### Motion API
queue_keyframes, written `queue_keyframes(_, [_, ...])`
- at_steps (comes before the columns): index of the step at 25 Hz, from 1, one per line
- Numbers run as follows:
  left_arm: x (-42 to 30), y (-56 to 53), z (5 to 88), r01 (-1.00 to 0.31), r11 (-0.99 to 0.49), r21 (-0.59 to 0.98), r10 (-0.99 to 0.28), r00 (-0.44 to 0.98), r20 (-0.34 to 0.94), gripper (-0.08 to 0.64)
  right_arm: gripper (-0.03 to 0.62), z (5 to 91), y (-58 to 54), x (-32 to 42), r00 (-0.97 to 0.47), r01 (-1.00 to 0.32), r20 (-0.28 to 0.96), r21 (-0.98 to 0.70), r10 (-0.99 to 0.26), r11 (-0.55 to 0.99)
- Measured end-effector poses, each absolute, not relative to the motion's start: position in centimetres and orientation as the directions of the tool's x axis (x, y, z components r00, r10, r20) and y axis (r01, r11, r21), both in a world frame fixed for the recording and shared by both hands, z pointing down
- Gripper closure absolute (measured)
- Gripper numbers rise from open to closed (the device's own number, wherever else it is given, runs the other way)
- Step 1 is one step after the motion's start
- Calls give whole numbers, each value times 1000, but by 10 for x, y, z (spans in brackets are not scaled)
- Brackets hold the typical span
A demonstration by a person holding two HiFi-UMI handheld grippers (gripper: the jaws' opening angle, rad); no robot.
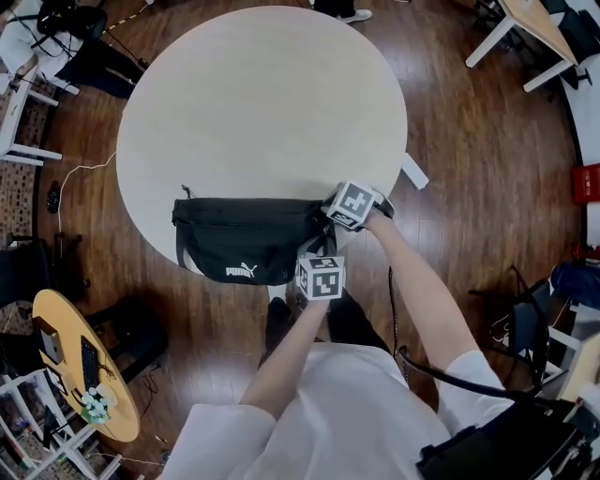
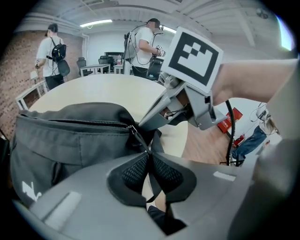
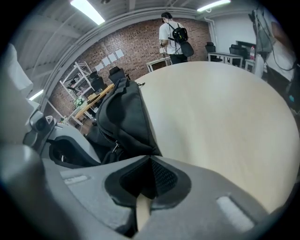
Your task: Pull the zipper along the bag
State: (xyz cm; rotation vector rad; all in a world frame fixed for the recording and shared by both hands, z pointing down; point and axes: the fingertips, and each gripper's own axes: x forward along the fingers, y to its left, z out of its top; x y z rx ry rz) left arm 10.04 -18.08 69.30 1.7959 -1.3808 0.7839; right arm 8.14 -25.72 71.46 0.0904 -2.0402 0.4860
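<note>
A black waist bag (image 1: 246, 239) with a white logo lies at the near edge of the round pale table (image 1: 262, 103). Both grippers are at its right end. In the left gripper view, my left gripper (image 2: 150, 157) is shut on the thin black pull strap (image 2: 143, 143) that runs up to the zipper slider (image 2: 131, 127) at the end of the zipper line. My right gripper (image 3: 151, 158) is shut on the bag's end fabric (image 3: 124, 117), pinching the corner just beyond the slider. From the head view, the left gripper (image 1: 311, 253) sits nearer me and the right gripper (image 1: 325, 214) farther back.
The bag overhangs the table's near rim above a dark wooden floor. A small yellow side table (image 1: 80, 366) stands at the lower left. White desks (image 1: 525, 28) are at the far right. People stand in the background (image 2: 54, 54).
</note>
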Motion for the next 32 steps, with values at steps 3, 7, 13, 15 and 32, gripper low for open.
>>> queue_keyframes(3, [98, -170, 679, -956, -215, 200, -541, 287, 791, 515, 604, 716, -257, 79, -484, -291, 868, -278, 109, 915])
queue_keyframes(7, [86, -166, 647, -930, -284, 232, -566, 358, 742, 517, 604, 717, -259, 79, -464, -338, 884, -242, 63, 909])
queue_keyframes(13, [35, -157, 604, -898, -368, 242, -579, 425, 695, 518, 604, 719, -259, 83, -407, -403, 913, -183, 4, 897])
queue_keyframes(15, [11, -157, 595, -894, -375, 244, -585, 433, 686, 517, 604, 720, -260, 85, -389, -426, 921, -164, -16, 890])
queue_keyframes(32, [-361, -222, 622, -985, -170, -18, -708, 110, 698, 517, 604, 723, -255, 85, -246, -593, 961, -43, -129, 804])
